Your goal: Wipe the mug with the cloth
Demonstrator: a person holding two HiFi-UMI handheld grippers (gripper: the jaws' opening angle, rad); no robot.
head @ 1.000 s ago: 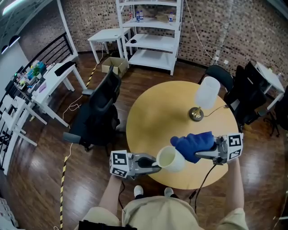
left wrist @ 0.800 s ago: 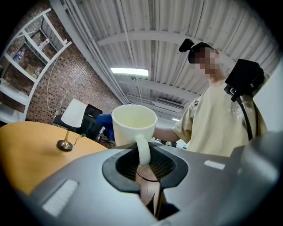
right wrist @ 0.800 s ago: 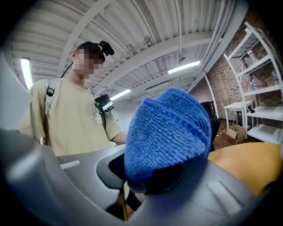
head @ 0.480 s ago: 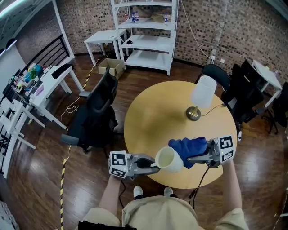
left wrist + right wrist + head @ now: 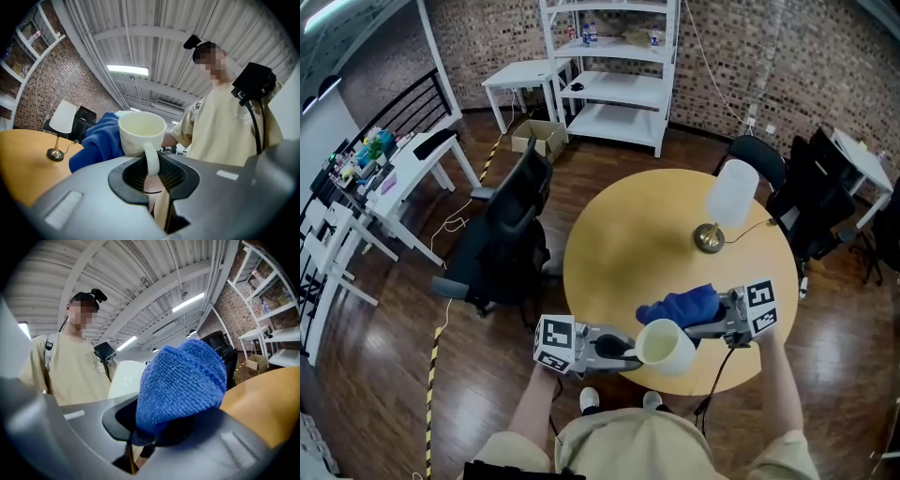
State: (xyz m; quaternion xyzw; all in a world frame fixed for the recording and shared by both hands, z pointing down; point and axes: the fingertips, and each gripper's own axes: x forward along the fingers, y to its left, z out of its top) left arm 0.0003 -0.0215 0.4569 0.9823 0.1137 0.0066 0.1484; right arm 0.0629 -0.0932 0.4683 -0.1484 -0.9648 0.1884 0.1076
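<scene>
Pinching the cloth (image 5: 680, 305), the right hand-held gripper (image 5: 701, 328) has sunk beside the mug (image 5: 667, 347), handle clamped by the left hand-held gripper (image 5: 623, 352).

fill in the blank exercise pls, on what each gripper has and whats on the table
1. The left gripper is shut on the ____ of the mug.
2. The cloth clamped in the right gripper is ____ in colour.
3. The only thing standing on the round table is a ____.

Missing words: handle; blue; lamp
</scene>
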